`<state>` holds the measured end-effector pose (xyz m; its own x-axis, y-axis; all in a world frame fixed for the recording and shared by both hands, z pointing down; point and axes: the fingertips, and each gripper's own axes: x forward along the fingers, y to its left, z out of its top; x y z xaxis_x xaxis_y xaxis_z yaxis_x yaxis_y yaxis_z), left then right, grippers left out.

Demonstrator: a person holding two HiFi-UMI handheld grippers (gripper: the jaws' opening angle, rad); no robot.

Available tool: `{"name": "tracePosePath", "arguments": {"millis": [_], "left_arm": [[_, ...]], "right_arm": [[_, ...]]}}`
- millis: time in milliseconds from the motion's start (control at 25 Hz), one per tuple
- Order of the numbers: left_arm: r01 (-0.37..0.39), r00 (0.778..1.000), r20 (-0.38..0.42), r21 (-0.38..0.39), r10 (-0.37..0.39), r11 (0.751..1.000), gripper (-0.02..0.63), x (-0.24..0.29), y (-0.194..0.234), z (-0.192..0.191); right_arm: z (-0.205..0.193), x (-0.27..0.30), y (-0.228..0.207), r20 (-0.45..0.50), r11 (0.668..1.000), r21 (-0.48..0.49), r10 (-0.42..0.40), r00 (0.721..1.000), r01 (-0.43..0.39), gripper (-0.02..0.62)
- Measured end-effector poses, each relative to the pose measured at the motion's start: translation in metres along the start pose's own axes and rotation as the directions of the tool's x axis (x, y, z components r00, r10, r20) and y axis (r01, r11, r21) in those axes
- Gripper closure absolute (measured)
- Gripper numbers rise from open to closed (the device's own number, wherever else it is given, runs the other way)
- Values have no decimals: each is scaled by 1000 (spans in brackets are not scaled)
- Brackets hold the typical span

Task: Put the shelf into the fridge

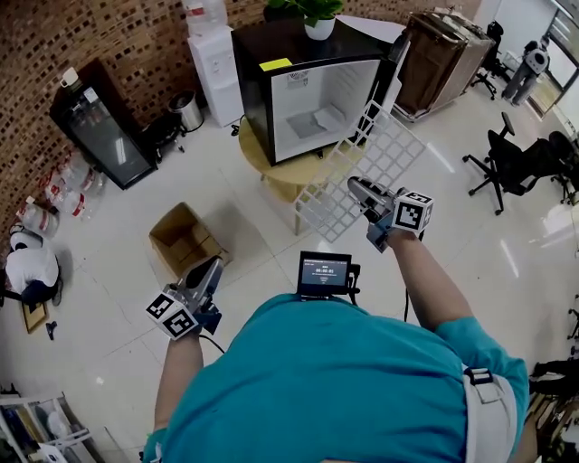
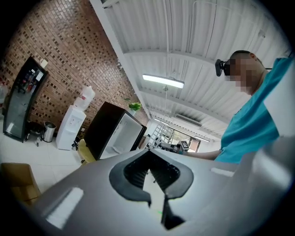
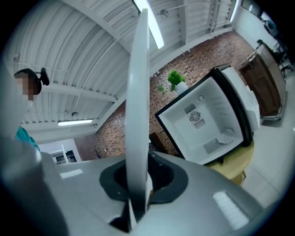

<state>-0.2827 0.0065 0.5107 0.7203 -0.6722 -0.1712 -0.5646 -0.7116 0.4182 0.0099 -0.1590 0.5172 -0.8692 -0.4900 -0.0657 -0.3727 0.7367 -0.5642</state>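
My right gripper is shut on a white wire-grid shelf, held tilted in the air in front of the fridge. In the right gripper view the shelf shows edge-on as a white strip rising from between the jaws. The small black fridge stands on a round yellow table with its door open and its white inside bare. My left gripper hangs low at the left, away from the shelf, its jaws closed with nothing between them.
An open cardboard box lies on the floor left of the table. A black display cooler, a water dispenser and a bin line the brick wall. Office chairs stand at the right. A potted plant tops the fridge.
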Motion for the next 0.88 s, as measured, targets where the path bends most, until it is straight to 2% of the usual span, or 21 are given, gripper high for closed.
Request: {"name": "tracePosePath", "arguments": {"millis": [240,400,560,720,880], "left_arm": [[-65,998,28,49,64,997,608,26,16,-29],[-129,988,83,19,127,991,607,85,50,-27],[-179,979,96,-2,178,984,608,135,78,-29],[-198,978,61,6,197,980,607,177,85,-34],[-218,975,41,-12,218,976,607,196,101,-31]], "right_arm": [[-4,-1,-62,37,998,27,63,997,-64,566],[19,25,-143,15,991,80,104,994,-105,566],[37,54,-203,-7,982,129,143,990,-141,566],[52,64,-250,15,965,213,150,989,-150,566],[72,75,-269,94,936,298,165,982,-186,566]]}}
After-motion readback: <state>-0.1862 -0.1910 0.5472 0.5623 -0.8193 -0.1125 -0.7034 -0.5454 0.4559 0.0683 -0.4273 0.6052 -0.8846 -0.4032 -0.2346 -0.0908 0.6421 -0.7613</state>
